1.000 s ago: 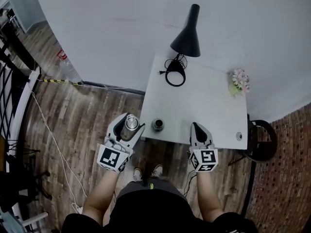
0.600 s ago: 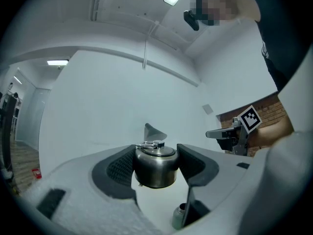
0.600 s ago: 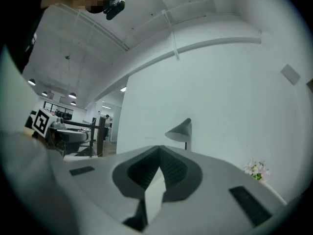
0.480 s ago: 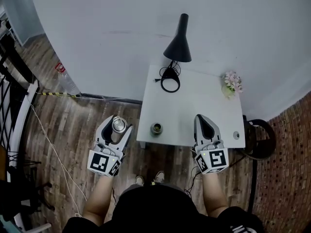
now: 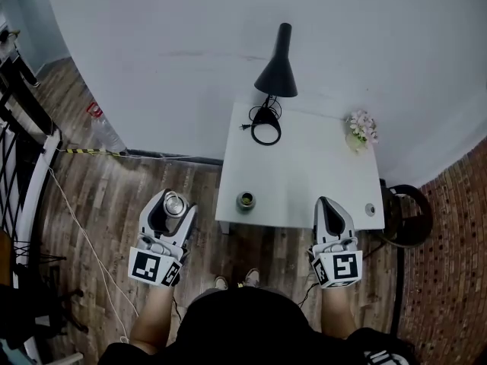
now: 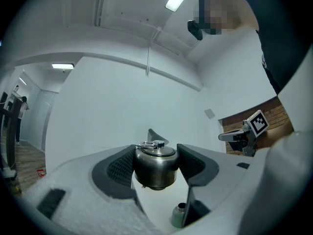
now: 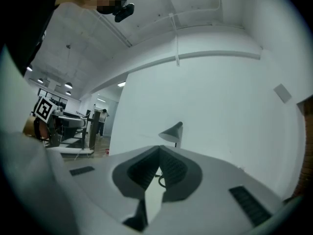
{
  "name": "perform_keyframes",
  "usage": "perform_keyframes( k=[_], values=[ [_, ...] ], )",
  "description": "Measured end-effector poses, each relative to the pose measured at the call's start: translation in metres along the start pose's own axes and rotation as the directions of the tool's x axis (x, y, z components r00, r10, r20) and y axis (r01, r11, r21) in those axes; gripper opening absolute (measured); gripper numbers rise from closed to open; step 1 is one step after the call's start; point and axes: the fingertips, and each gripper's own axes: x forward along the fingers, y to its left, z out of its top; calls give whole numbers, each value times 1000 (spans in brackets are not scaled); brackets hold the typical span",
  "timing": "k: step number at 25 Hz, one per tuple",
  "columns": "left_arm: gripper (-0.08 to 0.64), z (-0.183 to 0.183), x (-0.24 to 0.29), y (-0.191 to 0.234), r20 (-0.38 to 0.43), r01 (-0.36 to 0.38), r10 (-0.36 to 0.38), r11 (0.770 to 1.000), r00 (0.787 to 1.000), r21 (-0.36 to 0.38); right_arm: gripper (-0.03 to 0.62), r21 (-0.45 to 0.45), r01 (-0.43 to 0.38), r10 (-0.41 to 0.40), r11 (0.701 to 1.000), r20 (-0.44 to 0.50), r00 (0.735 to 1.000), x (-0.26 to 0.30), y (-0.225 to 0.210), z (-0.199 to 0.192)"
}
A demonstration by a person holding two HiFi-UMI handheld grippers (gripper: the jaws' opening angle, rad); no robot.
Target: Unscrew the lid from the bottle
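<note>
The steel bottle (image 5: 245,199) stands open-topped near the front left edge of the white table (image 5: 319,173); its neck also shows low in the left gripper view (image 6: 179,215). My left gripper (image 5: 172,207) hangs over the wooden floor left of the table, shut on the steel lid (image 6: 155,165), whose ring handle points up between the dark pads. My right gripper (image 5: 332,204) hovers at the table's front right edge, jaws shut with nothing between them (image 7: 159,153).
A black cone lamp (image 5: 276,59) with a coiled cable (image 5: 265,128) stands at the table's back, a small flower pot (image 5: 361,128) at the back right. A black round stand (image 5: 411,211) is right of the table. A thin cable (image 5: 72,204) runs over the floor at left.
Both grippers have drawn back toward my body. The left one carried the lid leftward, away from the table edge and the bottle.
</note>
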Motion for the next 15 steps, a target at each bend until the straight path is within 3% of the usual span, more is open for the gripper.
perform_keyframes(
  k=[15],
  values=[
    [272, 1, -3, -12, -10, 16, -16, 1000, 1000, 15, 12, -47, -22, 23, 999, 29, 999, 7, 14, 8]
  ],
)
